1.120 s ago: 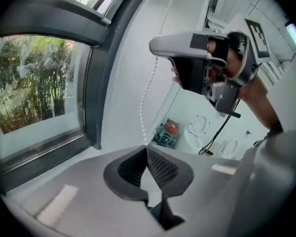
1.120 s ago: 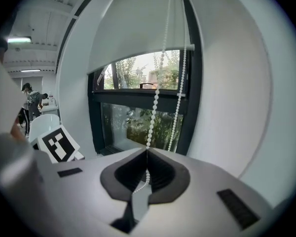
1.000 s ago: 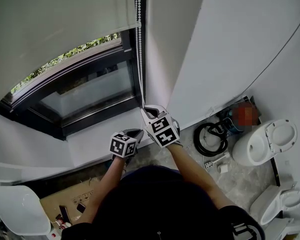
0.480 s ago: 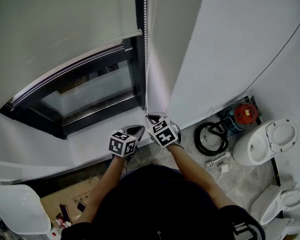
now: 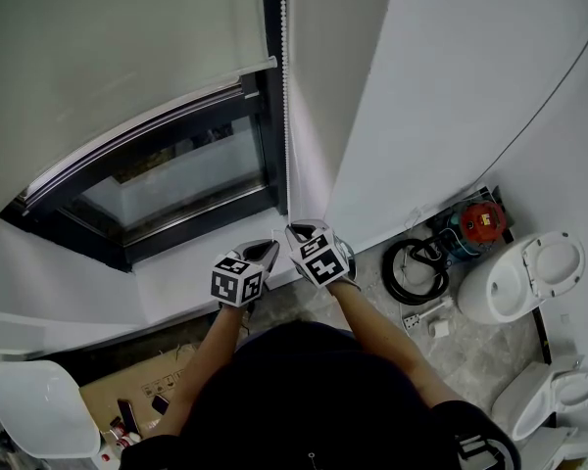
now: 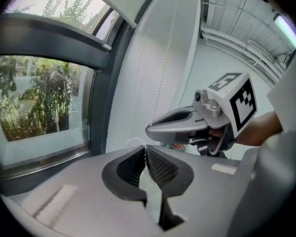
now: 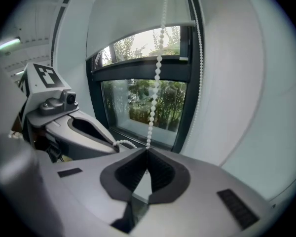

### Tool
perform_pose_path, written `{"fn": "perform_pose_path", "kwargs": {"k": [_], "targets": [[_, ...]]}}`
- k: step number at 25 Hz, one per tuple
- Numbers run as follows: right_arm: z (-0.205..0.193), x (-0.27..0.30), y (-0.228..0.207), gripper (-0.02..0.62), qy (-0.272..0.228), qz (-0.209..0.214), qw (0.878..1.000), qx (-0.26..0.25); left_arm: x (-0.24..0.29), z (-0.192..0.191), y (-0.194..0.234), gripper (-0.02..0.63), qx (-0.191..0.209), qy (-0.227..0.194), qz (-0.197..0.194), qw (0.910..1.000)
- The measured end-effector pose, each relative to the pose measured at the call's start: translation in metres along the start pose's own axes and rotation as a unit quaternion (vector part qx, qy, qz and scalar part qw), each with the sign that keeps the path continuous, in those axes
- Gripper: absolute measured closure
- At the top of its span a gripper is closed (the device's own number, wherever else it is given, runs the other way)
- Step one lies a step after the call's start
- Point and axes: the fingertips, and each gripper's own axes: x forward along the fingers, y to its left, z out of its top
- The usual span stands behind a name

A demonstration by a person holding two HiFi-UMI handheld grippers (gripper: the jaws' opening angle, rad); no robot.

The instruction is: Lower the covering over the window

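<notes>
A dark-framed window (image 5: 181, 179) sits at far left, with daylit shrubs (image 6: 34, 100) beyond its glass and a white sill (image 5: 176, 277) beneath. White walls (image 5: 451, 86) run to the right. A white toilet (image 5: 521, 277) stands on the grey stone floor (image 5: 475, 346) at right. A cardboard box (image 5: 142, 385) lies near left.

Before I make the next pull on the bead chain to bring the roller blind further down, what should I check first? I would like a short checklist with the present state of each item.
1. Right gripper shut on the bead chain: ok.
2. Left gripper shut on the same chain: ok.
3. Chain above the right gripper straight, no tangle: ok.
4. Chain between the two grippers taut: not ok, it sags in a small loop.
5. Roller blind covers the whole window pane: not ok, glass shows below its bottom edge.
6. Roller at the top turns freely: cannot tell, out of view.
</notes>
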Motion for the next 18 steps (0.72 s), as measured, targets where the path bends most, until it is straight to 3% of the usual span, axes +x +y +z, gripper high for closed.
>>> {"fn": "perform_pose_path", "kwargs": {"k": [5,9,12,18], "targets": [[-0.001,0.000,0.001,0.583,0.000,0.002,1.000,-0.002,-0.028,0.046,0.023,0.588,-0.007,-0.072,0.036,0.9967],[-0.001,-0.001,0.002,0.583,0.000,0.004,1.000,0.000,-0.060,0.099,0.026,0.589,0.008,-0.147,0.051,0.9878],[-0.001,0.000,0.002,0.583,-0.001,0.005,1.000,-0.009,-0.076,0.135,0.012,0.588,0.031,-0.189,0.042,0.9805],[0.000,-0.001,0.007,0.583,-0.005,0.011,1.000,0.006,-0.084,0.181,-0.033,0.588,0.082,-0.229,-0.004,0.9700]]}}
